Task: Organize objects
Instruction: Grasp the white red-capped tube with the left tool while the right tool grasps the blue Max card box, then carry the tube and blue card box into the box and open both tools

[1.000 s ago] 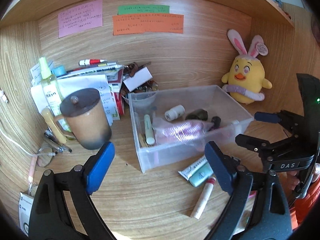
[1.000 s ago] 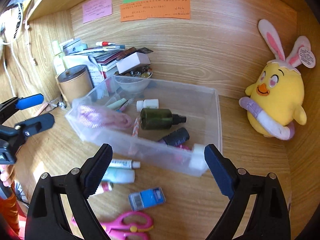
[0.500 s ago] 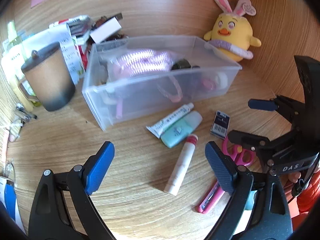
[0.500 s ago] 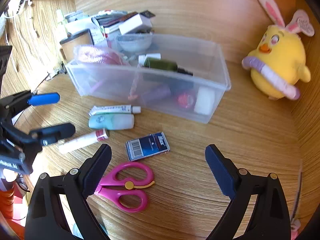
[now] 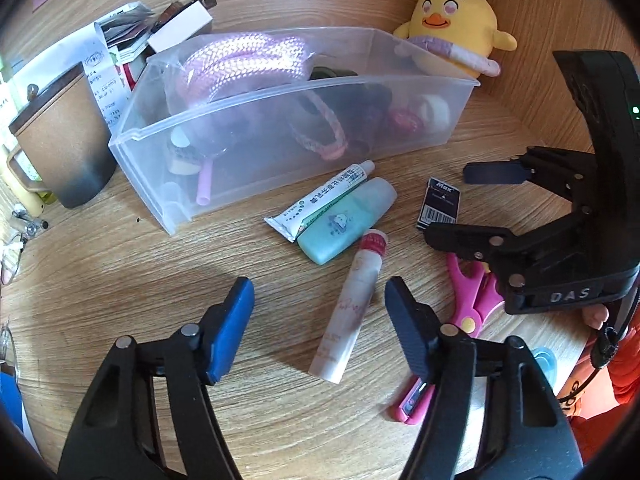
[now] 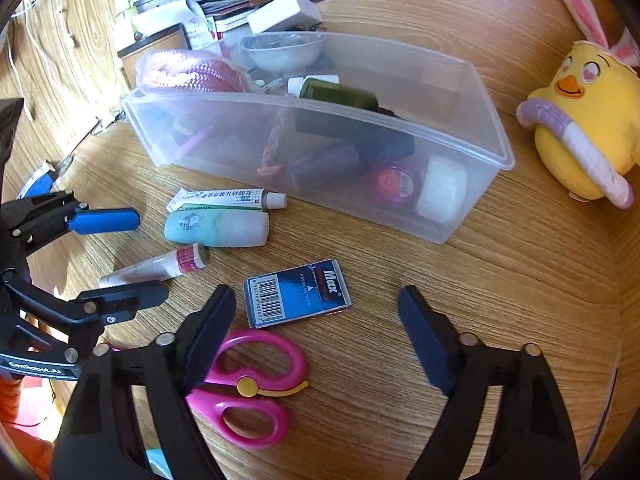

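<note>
**Both jaws narrowing over the loose items in front of the bin**

The jaws of the left gripper (image 5: 320, 312) stand apart and have just been closing, with the lower part of the long white tube with a red cap (image 5: 352, 304) between them; the pads do not yet press on it. The jaws of the right gripper (image 6: 316, 312) also stand apart and have just been closing, with the blue "Max" staple box (image 6: 298, 294) near the line between their tips but not clamped.

Changes against the earlier views:

1. Both cameras now look steeply down at the wooden desk (image 5: 120, 300); a second ago they looked across it at the back panel.
2. The clear plastic storage bin (image 5: 256, 168), already holding a pink braided rope (image 5: 240, 60) and bottles, has shifted toward the top of each view.
3. The loose items now fill the centre: a teal squeeze bottle (image 5: 348, 220), a white ointment tube (image 5: 320, 200) touching it, and pink-handled scissors (image 6: 248, 388).

Judgement: each gripper has chosen one item. The likely next step is to clamp, lift and drop into the bin.
</note>
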`<state>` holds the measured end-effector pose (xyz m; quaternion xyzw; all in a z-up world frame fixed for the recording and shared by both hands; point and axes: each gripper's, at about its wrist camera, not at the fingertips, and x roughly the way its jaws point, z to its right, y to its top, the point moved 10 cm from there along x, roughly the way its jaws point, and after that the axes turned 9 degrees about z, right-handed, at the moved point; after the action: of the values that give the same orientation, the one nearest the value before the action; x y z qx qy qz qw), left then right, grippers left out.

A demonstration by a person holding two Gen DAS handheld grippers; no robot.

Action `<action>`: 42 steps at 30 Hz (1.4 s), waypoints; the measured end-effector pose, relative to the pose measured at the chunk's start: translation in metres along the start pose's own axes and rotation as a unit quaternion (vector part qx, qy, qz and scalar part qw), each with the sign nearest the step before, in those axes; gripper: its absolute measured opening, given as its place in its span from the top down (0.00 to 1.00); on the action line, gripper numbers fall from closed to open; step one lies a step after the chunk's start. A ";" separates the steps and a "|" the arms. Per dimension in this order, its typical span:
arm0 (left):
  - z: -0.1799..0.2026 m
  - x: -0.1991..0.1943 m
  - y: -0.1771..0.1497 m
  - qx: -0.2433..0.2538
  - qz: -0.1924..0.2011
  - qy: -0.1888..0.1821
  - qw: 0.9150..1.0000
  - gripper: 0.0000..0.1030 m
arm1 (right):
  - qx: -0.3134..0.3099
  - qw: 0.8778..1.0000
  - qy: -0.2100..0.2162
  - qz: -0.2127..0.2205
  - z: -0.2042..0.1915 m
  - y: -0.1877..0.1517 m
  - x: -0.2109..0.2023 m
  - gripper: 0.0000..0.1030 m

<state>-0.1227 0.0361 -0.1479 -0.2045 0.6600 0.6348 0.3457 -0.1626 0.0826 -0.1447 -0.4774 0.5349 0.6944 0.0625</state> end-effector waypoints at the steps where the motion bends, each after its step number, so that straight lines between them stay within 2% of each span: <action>1: 0.001 0.000 -0.001 0.001 0.000 -0.002 1.000 0.42 | -0.003 1.000 -0.001 0.001 -0.001 0.000 0.000 0.31; 5: 0.005 0.001 0.000 0.010 0.004 -0.003 1.000 0.55 | -0.014 1.000 -0.005 0.005 -0.002 0.001 0.001 0.42; 7: 0.007 0.001 0.001 0.013 0.005 -0.008 1.000 0.64 | -0.018 1.000 -0.005 0.006 -0.003 0.002 0.000 0.54; 11: 0.012 -0.001 0.000 0.015 0.006 -0.020 1.000 0.86 | -0.013 1.000 -0.004 0.008 0.000 0.002 0.000 0.57; 16: 0.012 -0.005 0.002 0.008 0.008 -0.026 1.000 0.86 | 0.000 1.000 -0.004 0.025 0.006 0.006 -0.010 0.57; 24: 0.007 -0.032 0.020 -0.004 0.049 -0.018 0.999 0.86 | 0.019 0.998 -0.008 0.063 0.015 0.023 -0.034 0.57; 30: 0.004 -0.055 0.041 -0.009 0.089 -0.019 0.996 0.86 | 0.025 0.995 -0.012 0.093 0.020 0.040 -0.052 0.57; 38: 0.003 -0.070 0.085 -0.017 0.134 -0.023 0.991 0.86 | 0.039 0.990 -0.013 0.133 0.027 0.066 -0.068 0.57; 42: 0.002 -0.066 0.106 -0.018 0.139 -0.026 0.990 0.86 | 0.043 0.988 -0.015 0.148 0.031 0.080 -0.072 0.57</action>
<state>-0.1528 0.0390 -0.0271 -0.1006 0.6617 0.6932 0.2674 -0.1902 0.1049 -0.0383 -0.3792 0.6282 0.6793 -0.0120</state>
